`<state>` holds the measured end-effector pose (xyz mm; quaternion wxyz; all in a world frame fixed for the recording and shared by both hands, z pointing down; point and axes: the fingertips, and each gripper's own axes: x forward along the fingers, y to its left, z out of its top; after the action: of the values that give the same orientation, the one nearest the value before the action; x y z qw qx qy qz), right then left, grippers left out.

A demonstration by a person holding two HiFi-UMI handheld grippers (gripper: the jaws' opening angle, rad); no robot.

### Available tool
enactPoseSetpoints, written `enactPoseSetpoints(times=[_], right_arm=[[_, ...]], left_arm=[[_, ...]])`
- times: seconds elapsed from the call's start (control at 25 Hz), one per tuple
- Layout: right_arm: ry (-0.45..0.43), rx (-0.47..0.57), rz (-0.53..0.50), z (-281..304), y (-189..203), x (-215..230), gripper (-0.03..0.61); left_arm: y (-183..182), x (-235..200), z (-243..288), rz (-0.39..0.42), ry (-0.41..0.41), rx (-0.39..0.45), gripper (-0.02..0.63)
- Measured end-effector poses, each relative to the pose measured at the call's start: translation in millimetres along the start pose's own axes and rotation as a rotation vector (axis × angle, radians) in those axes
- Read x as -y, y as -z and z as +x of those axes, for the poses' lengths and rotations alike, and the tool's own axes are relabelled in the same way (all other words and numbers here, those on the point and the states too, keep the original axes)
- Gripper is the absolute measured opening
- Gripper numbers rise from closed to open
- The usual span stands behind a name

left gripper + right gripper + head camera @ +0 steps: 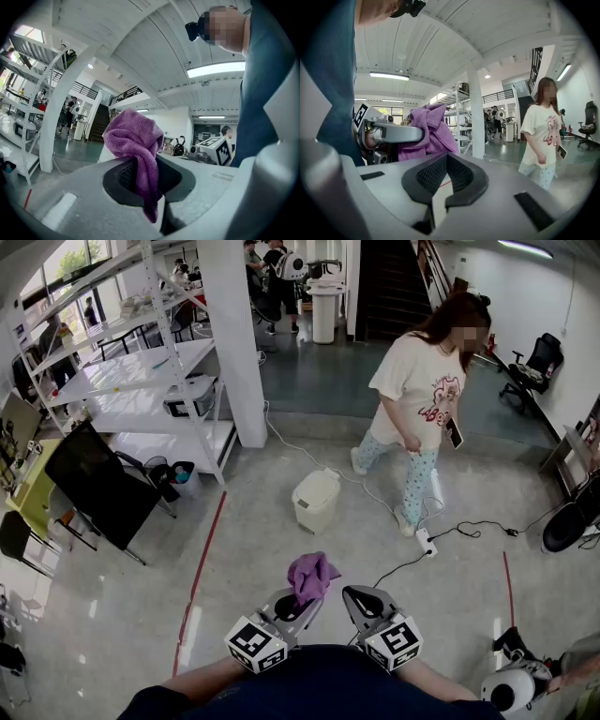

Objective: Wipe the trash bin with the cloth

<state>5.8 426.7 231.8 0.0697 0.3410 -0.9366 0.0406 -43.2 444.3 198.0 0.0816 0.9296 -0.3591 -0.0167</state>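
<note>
A small white trash bin (315, 500) stands on the floor ahead of me, lid down, well beyond both grippers. My left gripper (302, 602) is shut on a purple cloth (311, 576), which bunches up above the jaws (135, 140). The same cloth (430, 131) shows in the right gripper view, left of centre. My right gripper (360, 600) is beside the left, shut, with nothing between its black pads (429, 176).
A person (427, 399) walks past right of the bin. A power strip (424, 542) and cables lie on the floor to the right. White shelving (141, 371), a pillar (236, 334) and a black chair (94, 486) stand at left. A red floor line (202, 568) runs nearby.
</note>
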Motion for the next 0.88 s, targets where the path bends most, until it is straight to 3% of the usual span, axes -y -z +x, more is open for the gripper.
enactPoseSetpoints(times=[0.56,0.88], right_arm=[[-0.009,0.000,0.017,2,3,4,0.010],[0.011,0.016,0.027,-3,5,28,0.011]], left_arm=[[-1,0,3,-0.009,-0.007,0.004,0.054],[3,-1,22,-0.020,-0.018,-0.008,0.054]])
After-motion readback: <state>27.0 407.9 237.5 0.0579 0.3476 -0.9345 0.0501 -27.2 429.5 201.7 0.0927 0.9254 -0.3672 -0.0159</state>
